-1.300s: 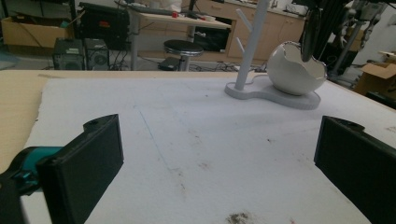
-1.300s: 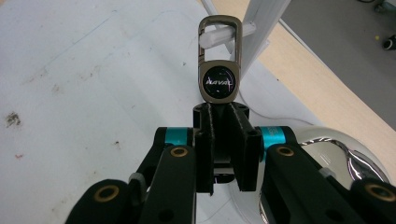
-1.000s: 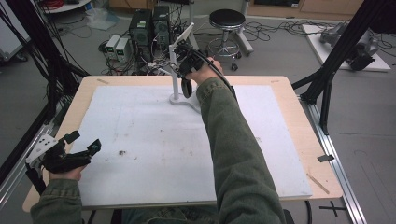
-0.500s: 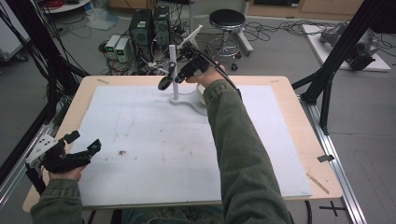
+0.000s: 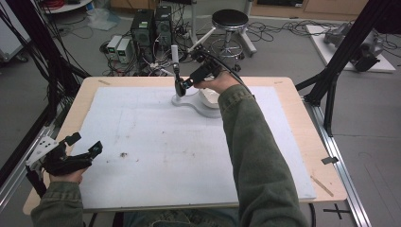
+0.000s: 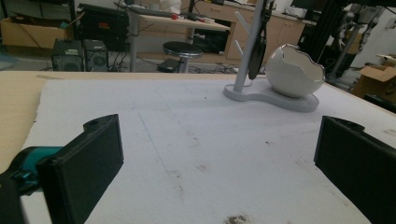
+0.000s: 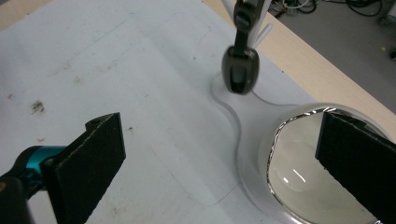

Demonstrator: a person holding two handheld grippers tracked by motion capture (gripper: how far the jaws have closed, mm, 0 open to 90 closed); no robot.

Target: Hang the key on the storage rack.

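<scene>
A white branched stand (image 5: 175, 54) (image 6: 245, 46) rises from a curved white base (image 7: 229, 116) at the far middle of the white mat. A dark strap with an oval end (image 7: 240, 70) (image 6: 257, 56) (image 5: 177, 78), perhaps a watch, hangs from the stand. A white egg-shaped bowl (image 6: 296, 70) (image 7: 299, 172) (image 5: 208, 97) sits on the same base. My right gripper (image 5: 187, 83) (image 7: 224, 149) hovers just beside the strap; its jaws have just been opening and nothing is between them. My left gripper (image 5: 85, 143) (image 6: 219, 154) rests open at the mat's near left corner.
The white mat (image 5: 156, 142) covers most of the wooden table (image 5: 302, 123). Small dark specks (image 5: 124, 154) lie on the mat near the left gripper. Computers, cables and a stool (image 5: 230, 21) stand on the floor beyond the far edge. Black frame posts (image 5: 331, 80) flank the table.
The right gripper's jaws have gone from shut to wide open and the hand has drawn back a little from the stand, leaving the dark strap hanging there. The left gripper has stayed put.
</scene>
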